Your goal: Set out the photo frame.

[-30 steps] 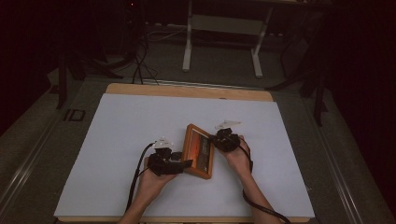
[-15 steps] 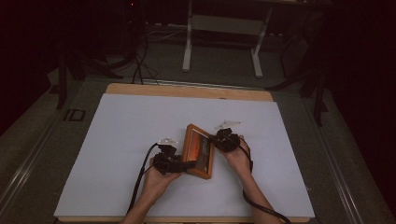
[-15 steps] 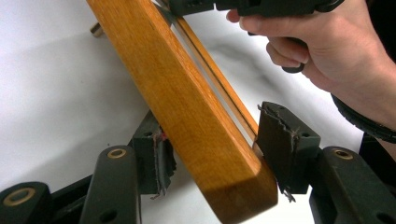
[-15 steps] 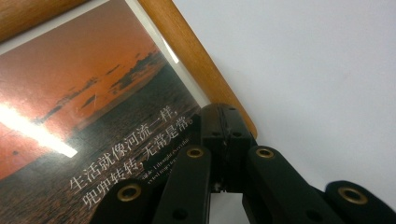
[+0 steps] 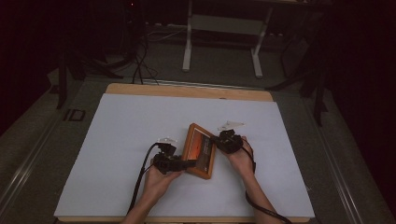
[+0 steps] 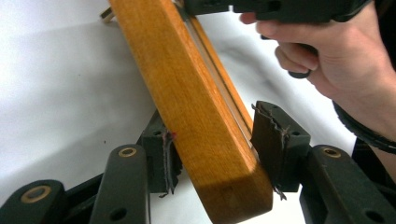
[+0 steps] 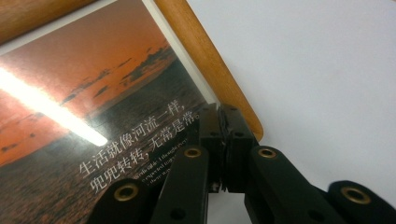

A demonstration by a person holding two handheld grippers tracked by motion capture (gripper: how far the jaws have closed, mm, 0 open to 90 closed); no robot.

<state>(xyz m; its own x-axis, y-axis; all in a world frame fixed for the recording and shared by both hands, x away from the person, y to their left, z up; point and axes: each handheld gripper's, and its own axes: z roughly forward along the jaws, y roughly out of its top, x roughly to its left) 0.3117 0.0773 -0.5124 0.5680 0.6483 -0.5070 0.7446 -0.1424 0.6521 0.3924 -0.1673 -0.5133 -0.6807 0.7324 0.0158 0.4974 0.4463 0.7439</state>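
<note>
Two black hand-held grippers meet at a wooden picture frame (image 5: 200,150) on a table covered with a smooth white sheet (image 5: 116,140). From above, the left gripper (image 5: 189,164) reaches in from the frame's left long side near its closer corner, and the right gripper (image 5: 215,142) comes in from the opposite side, near the farther corner. Each is held by a bare hand, and a black cable trails back from each toward the person.

Seen from the left gripper's own camera, its jaws stand astride the frame's edge, one on each face. They have just been closing, with the frame between them. The pad (image 6: 164,158) at left, faced with frayed dark fabric, touches the flat back of the wood; the other pad (image 6: 273,140) sits just beside the glass side, and a thin gap seems to remain, though that is hard to tell. The frame (image 6: 196,107) runs up and away from these jaws as a thick bar of warm orange-brown wood with a fine grain and softly rounded corners. Beyond it, the person's right hand (image 6: 336,51) grips the other tool.

Seen from the right gripper's camera, its jaws are pressed together with no gap, their tips (image 7: 223,122) resting at the frame's rounded rim (image 7: 210,65). Beside them, glossy glass covers a print (image 7: 93,121) of an orange sunset with white Chinese lettering; a bright streak of light reflects across it.
</note>
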